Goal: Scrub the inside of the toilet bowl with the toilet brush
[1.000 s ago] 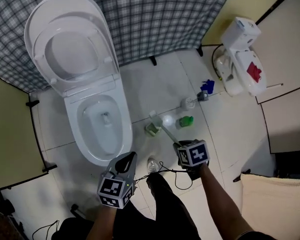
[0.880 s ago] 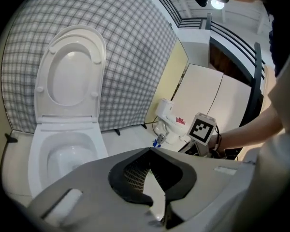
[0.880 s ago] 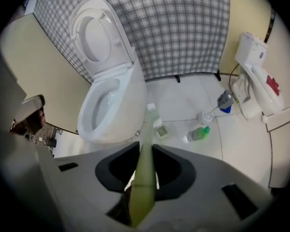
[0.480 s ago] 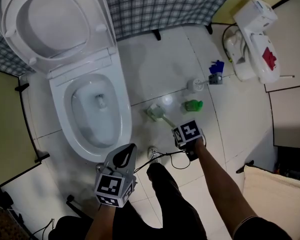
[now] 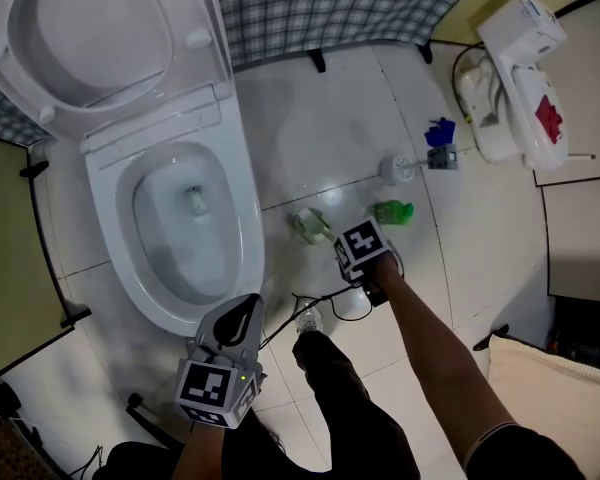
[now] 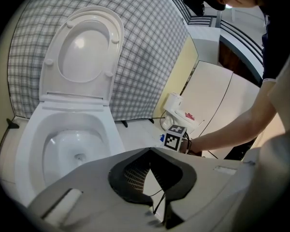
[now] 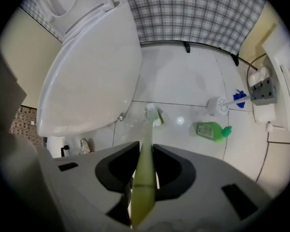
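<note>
The white toilet bowl point(image 5: 246, 253) stands at the left with seat and lid point(image 5: 90, 28) raised. The pale green toilet brush point(image 7: 144, 173) stands upright to the right of the bowl, with its head in a small holder point(image 5: 306, 224) on the floor. My right gripper point(image 5: 360, 252) points straight down over it, shut on the brush handle point(image 7: 145, 144) just above the holder point(image 7: 154, 116). My left gripper point(image 5: 248, 308) hovers at the bowl's near rim, shut with nothing in it. In the left gripper view its jaw tips point(image 6: 149, 151) meet, with the bowl point(image 6: 34, 144) ahead on the left.
A green bottle point(image 5: 392, 211) lies on the tiles right of the holder. A round white brush point(image 5: 392, 168) and a blue item point(image 5: 440, 132) lie farther back. A white appliance point(image 5: 515, 68) stands at the far right. A checked curtain point(image 5: 320, 8) hangs behind. A black cable point(image 5: 310, 303) trails between my hands.
My right gripper has sunk toward the floor with the brush handle in it, closing on the holder. The left gripper has dropped a little beside the bowl's near rim.
</note>
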